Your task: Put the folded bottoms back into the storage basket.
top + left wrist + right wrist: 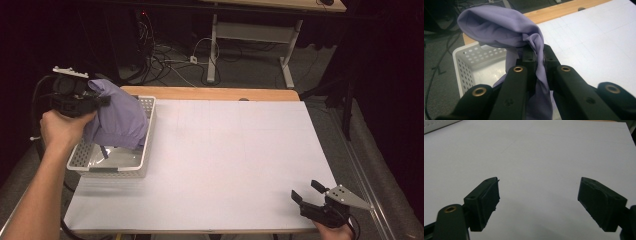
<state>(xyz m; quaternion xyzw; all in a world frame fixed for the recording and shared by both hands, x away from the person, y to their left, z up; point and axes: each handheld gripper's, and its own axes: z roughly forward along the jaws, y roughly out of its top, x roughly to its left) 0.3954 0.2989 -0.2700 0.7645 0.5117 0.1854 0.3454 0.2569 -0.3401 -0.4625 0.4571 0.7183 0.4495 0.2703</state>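
A lilac cloth hangs bunched over a white perforated basket at the table's left edge. My left gripper is shut on the cloth above the basket's left side. In the left gripper view the cloth is pinched between the two black jaws of my left gripper and trails down between them; the basket lies below. My right gripper rests at the table's near right corner, open, with nothing between its pads in the right gripper view.
A white sheet covers the wooden table. Beyond the far edge stand a desk frame and tangled cables on the floor. Dark floor lies left and right of the table.
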